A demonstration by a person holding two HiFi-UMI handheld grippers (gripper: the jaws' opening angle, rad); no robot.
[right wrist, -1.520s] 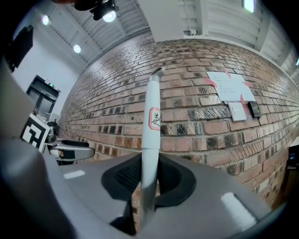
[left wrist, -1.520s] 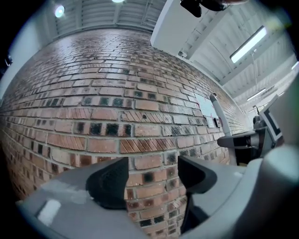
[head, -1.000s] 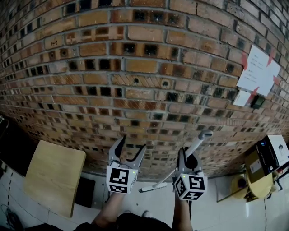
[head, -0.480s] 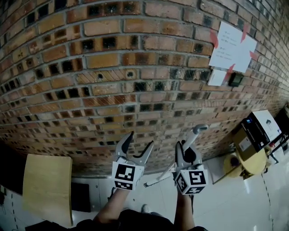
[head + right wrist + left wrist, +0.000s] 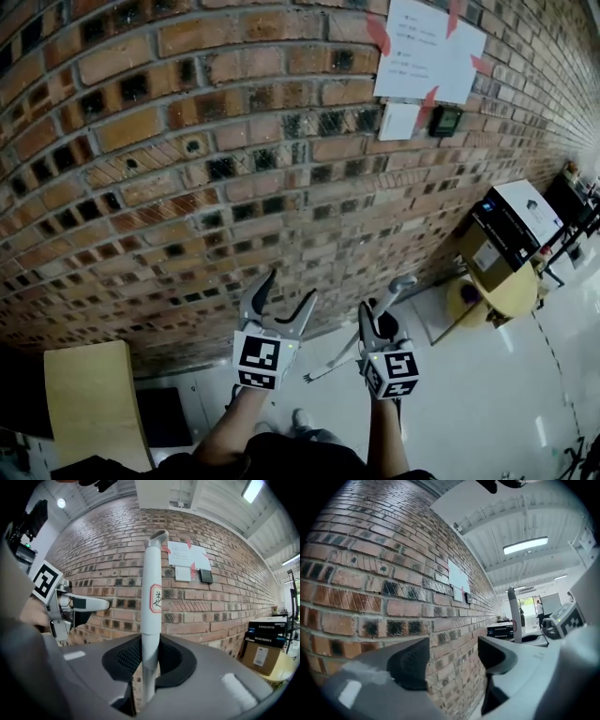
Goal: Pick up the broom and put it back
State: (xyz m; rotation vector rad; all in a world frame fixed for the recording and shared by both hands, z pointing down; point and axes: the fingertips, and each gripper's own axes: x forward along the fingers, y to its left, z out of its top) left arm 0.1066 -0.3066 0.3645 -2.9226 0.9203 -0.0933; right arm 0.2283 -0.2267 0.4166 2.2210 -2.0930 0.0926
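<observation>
Where the broom is: the broom (image 5: 395, 295) is in the right gripper (image 5: 377, 319), off the floor and slanted, its grey hooked handle end up near the brick wall (image 5: 187, 141) and its brush end low, down to the left between the two grippers.
Right jaws: closed together on the pale handle (image 5: 151, 597), which runs up between the dark pads; a small red-edged sticker (image 5: 156, 598) sits on the handle above the grip.
Left gripper (image 5: 289, 289): jaws apart, nothing between them; only brick shows through the gap in the left gripper view.
Gripper positions: side by side in front of the person, both pointing toward the wall, the left one just beside the broom's lower half but apart from it.
Forearms: both reach up from the bottom edge of the head view, one behind each marker cube.
Wall: red and dark brick, with white paper sheets (image 5: 427, 47) fixed by red tape at upper right and a small dark box (image 5: 446, 120) just below them.
Floor (image 5: 487, 394): pale, glossy tiles.
Right side: a black-and-white box (image 5: 520, 214) sits on a cardboard box (image 5: 486, 255) by the wall, next to a yellow round table (image 5: 511, 292).
Left side: a light wooden panel (image 5: 89, 403) stands near the foot of the wall, well apart from the grippers.
</observation>
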